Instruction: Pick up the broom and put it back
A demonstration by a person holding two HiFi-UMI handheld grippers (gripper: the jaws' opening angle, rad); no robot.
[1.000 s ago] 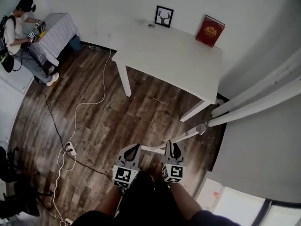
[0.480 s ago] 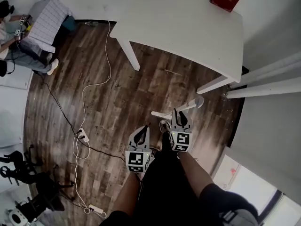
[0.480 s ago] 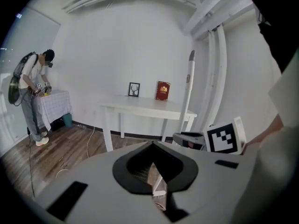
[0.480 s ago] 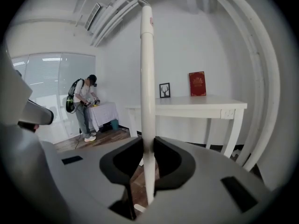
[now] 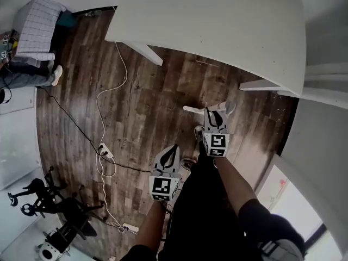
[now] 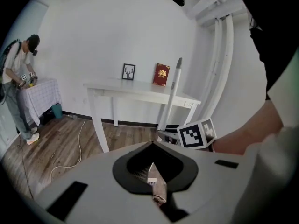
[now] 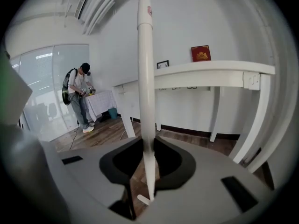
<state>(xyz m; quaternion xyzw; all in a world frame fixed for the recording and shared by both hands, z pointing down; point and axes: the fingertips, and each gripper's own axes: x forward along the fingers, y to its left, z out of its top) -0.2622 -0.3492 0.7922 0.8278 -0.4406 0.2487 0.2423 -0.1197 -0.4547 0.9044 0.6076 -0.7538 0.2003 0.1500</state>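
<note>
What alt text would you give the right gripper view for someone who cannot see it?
The right hand-held gripper is closed on a white broom handle that stands upright through the middle of the view. Behind it a white table carries a red book and a small framed picture, and a person stands at the far left.

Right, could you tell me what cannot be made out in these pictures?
Broom head: right gripper view, hidden behind the right gripper itself; head view, partly under that gripper.
Book title: left gripper view, too small.
Person, handheld items: both gripper views, too small.
</note>
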